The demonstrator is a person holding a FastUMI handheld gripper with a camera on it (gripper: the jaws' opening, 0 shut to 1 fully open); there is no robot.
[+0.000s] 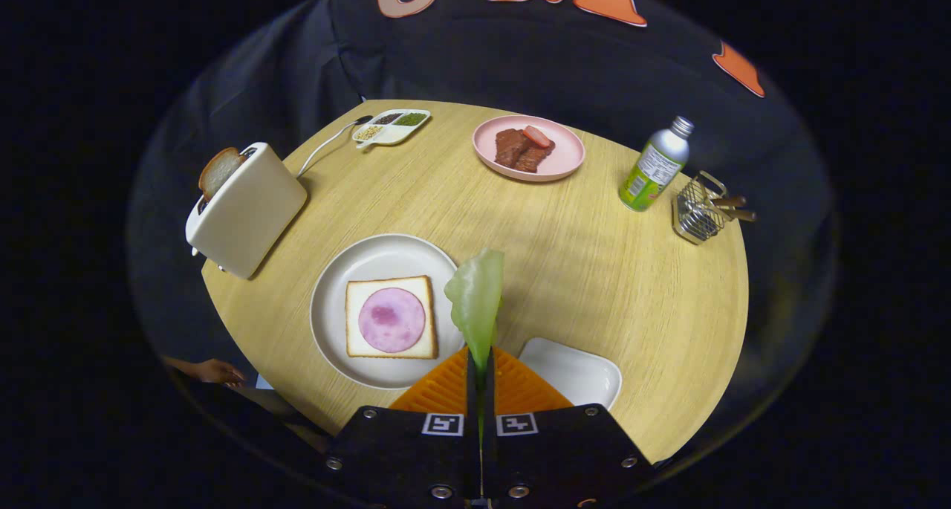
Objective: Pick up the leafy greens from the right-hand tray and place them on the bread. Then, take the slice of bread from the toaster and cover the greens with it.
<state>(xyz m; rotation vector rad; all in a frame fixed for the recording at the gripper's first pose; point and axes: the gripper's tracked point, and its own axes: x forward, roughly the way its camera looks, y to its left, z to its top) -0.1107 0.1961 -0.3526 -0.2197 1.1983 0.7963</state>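
My gripper (480, 368) is shut on a pale green leaf (475, 301), which stands up from between the orange fingers (438, 390). To the left of the fingers a slice of bread (391, 338) topped with a round pink slice of ham (391, 319) lies on a white round plate (371, 260). Just to the right of the fingers sits a white rectangular tray (576, 371), partly hidden by them. A white toaster (245, 212) stands beyond the plate to the left, with a slice of bread (219, 171) sticking out of its slot.
A pink plate (565, 156) with meat sits at the far side. Near it, a divided dish of seeds (391, 126) and the toaster's cord. A green-labelled bottle (655, 166) and a wire basket (698, 210) stand far right. A person's hand (212, 371) rests at the near left table edge.
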